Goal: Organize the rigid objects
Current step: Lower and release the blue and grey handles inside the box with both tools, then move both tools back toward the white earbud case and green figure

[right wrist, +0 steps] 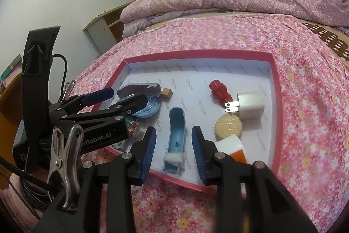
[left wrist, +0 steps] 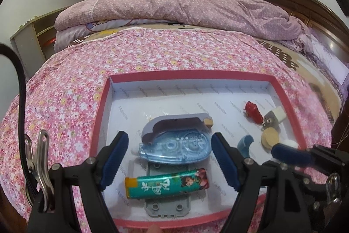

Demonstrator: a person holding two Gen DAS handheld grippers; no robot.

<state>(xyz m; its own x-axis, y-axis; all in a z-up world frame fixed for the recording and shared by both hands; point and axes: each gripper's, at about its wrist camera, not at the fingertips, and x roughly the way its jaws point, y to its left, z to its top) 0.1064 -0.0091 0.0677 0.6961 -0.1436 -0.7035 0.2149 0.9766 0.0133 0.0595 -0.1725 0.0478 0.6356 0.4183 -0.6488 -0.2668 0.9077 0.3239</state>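
jaws: right gripper [right wrist: 173, 151] slightly parted, pads clear | blue curved piece [right wrist: 177, 133] lying between, in tray [right wrist: 275, 88]

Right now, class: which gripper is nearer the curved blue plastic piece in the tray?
Right. The right gripper straddles the curved blue piece, pads not touching. The left gripper hovers over the tape dispenser, well aside.

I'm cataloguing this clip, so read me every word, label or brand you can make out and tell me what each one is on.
"FASHION": repeated grey print on the white lining of the red-rimmed cardboard box.
"Robot.AI", cut off at its left: white lettering on the black left claw body.
Large white Chinese characters on the green cylindrical tube: too blurred to read.
Moulded markings on the clear blue plastic correction-tape dispenser: unreadable.
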